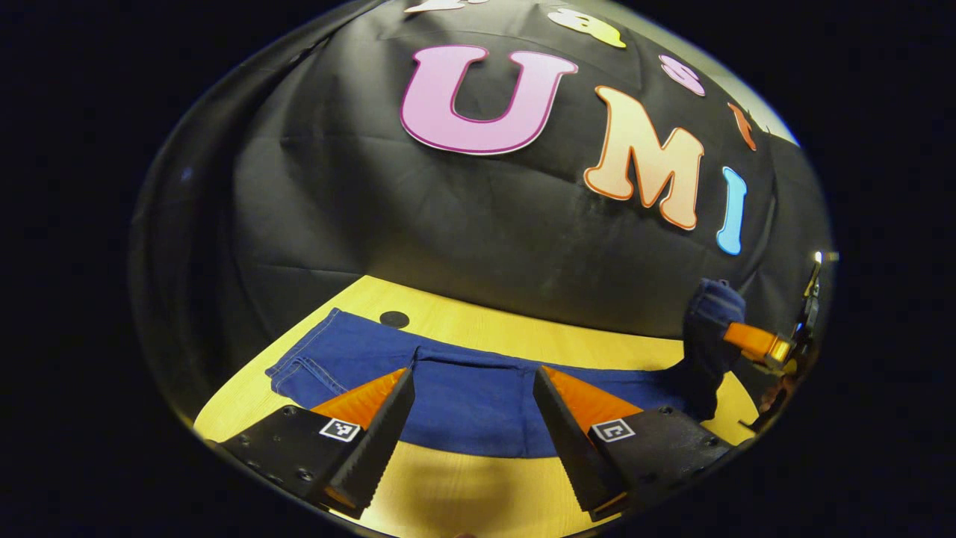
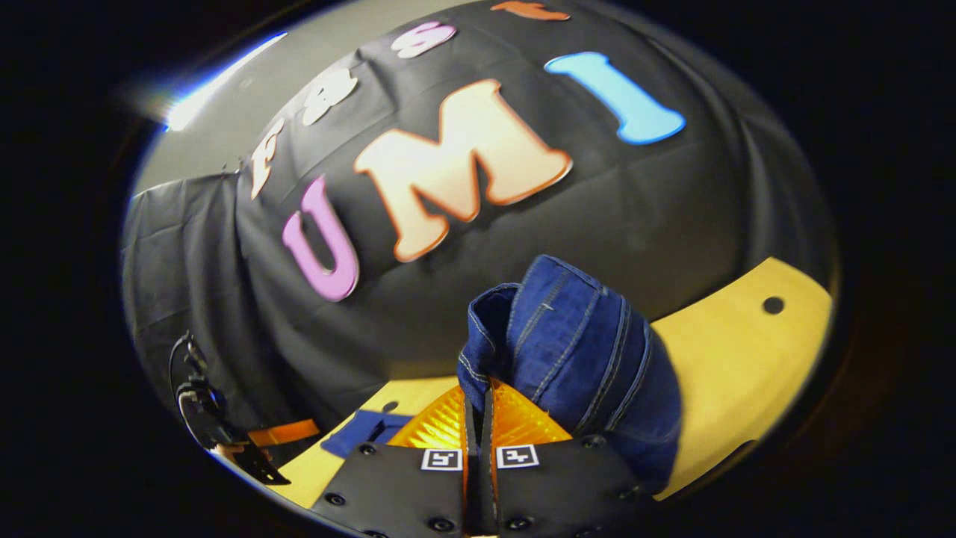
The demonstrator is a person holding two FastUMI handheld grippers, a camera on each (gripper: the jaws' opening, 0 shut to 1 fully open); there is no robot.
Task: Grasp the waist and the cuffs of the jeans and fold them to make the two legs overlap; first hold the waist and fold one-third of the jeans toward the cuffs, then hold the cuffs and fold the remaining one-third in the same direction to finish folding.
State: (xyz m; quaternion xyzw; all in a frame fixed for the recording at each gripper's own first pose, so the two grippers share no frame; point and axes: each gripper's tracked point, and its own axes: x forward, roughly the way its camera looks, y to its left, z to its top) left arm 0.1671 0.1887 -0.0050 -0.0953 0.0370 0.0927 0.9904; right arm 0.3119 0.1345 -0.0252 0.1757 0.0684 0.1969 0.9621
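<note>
Dark blue jeans (image 1: 463,388) lie flat across the yellow table (image 1: 523,332), with a stitched hem at their left end. Low over their near edge hovers my left gripper (image 1: 473,373), open, with nothing between its fingers. At the far right, my right gripper (image 1: 754,340) holds the other end of the jeans lifted off the table. In the right gripper view, that gripper (image 2: 478,392) is shut on a bunched fold of seamed denim (image 2: 575,336) that rises above its fingers. I cannot tell whether this end is the waist or the cuffs. The left gripper (image 2: 246,441) shows at lower left.
The black cloth wall stands close behind the table's far edge. A small round black hole (image 1: 393,319) sits in the tabletop beyond the jeans, and another hole (image 2: 773,305) lies on the bare table (image 2: 732,351) right of the lifted denim.
</note>
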